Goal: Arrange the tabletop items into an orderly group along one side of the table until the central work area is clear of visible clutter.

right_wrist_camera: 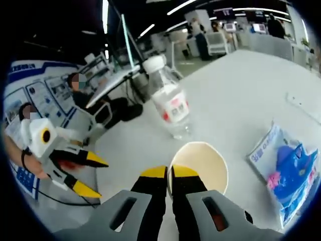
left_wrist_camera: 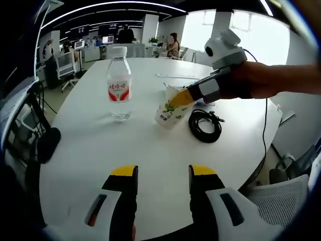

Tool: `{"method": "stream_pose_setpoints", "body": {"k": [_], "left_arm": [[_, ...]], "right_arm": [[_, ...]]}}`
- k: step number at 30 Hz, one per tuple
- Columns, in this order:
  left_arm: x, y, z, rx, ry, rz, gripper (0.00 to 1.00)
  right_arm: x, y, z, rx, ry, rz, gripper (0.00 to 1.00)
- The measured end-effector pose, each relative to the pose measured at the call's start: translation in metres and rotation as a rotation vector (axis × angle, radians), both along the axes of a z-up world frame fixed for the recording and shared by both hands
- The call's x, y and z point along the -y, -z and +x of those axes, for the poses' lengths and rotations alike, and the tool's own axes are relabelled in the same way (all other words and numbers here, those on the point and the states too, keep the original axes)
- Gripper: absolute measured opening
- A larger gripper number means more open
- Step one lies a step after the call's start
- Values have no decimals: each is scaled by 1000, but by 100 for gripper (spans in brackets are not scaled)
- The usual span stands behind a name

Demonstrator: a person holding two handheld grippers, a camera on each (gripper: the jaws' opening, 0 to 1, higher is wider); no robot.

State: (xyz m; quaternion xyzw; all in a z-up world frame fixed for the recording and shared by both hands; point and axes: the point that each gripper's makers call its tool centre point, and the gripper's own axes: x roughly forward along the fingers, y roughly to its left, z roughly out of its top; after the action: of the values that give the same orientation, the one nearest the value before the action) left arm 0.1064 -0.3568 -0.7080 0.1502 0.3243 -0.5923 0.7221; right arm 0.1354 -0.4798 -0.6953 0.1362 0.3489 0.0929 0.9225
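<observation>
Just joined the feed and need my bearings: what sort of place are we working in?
Most likely an open-plan office or lab. The work surface is a large white meeting table, with desks and monitors behind it, office chairs around, and printed posters along one side.

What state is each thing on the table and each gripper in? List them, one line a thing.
Water bottle: upright, capped, label facing the left gripper view.
Paper cup: tilted, open, rim pinched by the right gripper.
Black cable: coiled, lying flat beside the cup.
Blue packet: lying flat.
Left gripper: open, holding nothing.
Right gripper: shut on the cup's rim.
</observation>
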Motion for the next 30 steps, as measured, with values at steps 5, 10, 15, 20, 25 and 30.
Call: {"method": "stream_pose_setpoints", "body": {"k": [5,10,15,20,25,30], "left_arm": [[-2,-1,1,-5,-9,-4,39],[-4,-2,4,-8,-18,-7,39],[-7,-2,7,-8,-24,-7,39],[-10,-3,11,-6,-35,-7,39],[-12,-3,13,-6,-43,-8,39],[-13,-2,14,-9,-46,-6,39]], "right_arm": [[7,3,14,-22,-34,-45,0],[12,5,28,-36,-73,-109,0],[10,11,37,-58,-136,-189,0],[6,15,44,-69,-195,-244,0],[3,18,48,-76,-236,-279,1],[6,22,50,-83,-271,-324,1]]}}
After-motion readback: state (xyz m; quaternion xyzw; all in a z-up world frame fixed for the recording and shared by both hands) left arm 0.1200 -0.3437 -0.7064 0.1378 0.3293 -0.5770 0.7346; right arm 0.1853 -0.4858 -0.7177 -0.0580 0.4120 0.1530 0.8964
